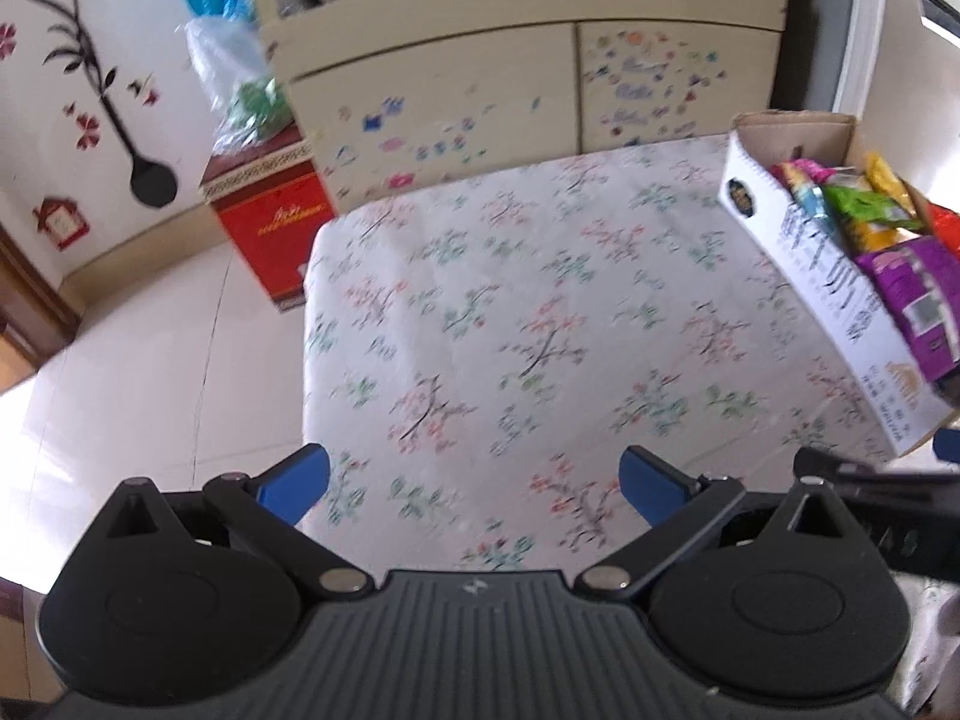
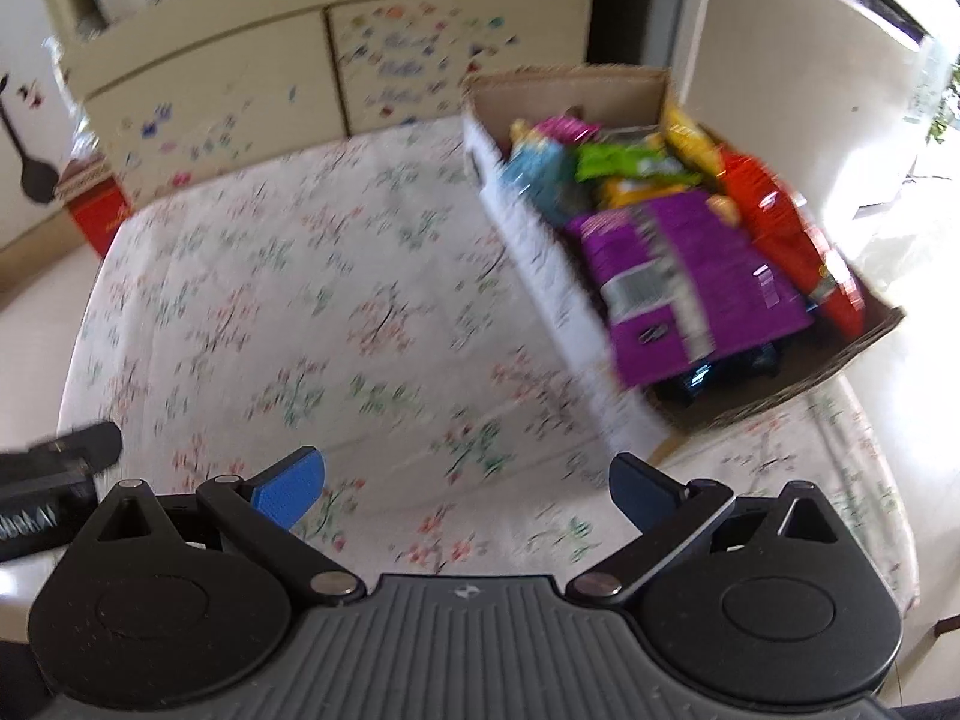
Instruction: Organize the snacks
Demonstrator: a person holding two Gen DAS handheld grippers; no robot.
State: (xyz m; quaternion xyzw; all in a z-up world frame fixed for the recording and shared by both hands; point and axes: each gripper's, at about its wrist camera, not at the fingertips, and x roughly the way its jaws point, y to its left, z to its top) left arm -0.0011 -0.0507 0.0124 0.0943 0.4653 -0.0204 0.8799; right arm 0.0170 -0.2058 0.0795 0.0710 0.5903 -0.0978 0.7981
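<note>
A cardboard box (image 2: pixel 540 252) stands at the right of the table and holds several snack packs. A large purple pack (image 2: pixel 690 282) lies on top at the near end, a red pack (image 2: pixel 786 234) beside it, and green (image 2: pixel 624 162) and yellow packs further back. The box also shows in the left wrist view (image 1: pixel 828 282) at the right edge. My left gripper (image 1: pixel 474 486) is open and empty above the near table edge. My right gripper (image 2: pixel 468 486) is open and empty, to the near left of the box.
The table has a white floral cloth (image 1: pixel 540 312). Behind it stands a cream cabinet (image 1: pixel 510 78) with stickers. A red box (image 1: pixel 270 228) sits on the floor at the far left. The other gripper's body shows at the left edge of the right wrist view (image 2: pixel 48 480).
</note>
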